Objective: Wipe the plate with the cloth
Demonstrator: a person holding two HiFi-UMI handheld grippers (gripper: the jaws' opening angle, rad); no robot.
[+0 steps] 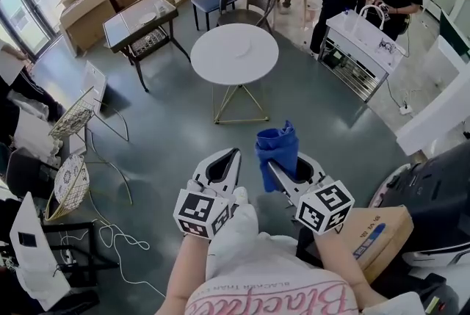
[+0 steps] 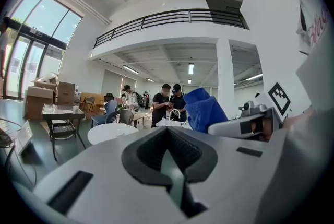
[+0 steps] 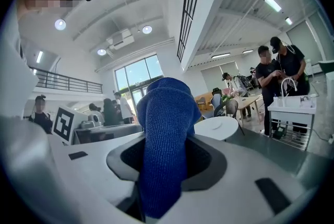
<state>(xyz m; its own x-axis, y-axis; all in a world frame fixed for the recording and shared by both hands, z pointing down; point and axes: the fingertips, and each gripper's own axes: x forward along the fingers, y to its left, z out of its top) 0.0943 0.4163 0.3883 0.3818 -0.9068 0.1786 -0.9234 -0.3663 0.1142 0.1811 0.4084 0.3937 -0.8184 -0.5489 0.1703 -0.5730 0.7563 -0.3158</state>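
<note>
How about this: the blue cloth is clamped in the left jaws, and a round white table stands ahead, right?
No: the right gripper view shows the cloth clamped in the jaws of the right gripper. The table does stand ahead.

Cloth (image 1: 278,148): in my right gripper (image 1: 288,164), sticking out past the fingertips.
Left gripper (image 1: 230,158): just left of it, side by side.
Round table (image 1: 234,54): well ahead of both sets of fingers.
Plate (image 1: 242,49): on that table, I think; too small to be sure.
Box (image 1: 380,233): behind my right fingers, to their right.

Seemingly an office lounge: round table (image 1: 234,53), chairs (image 1: 250,1), mezzanine railing (image 2: 172,15).
</note>
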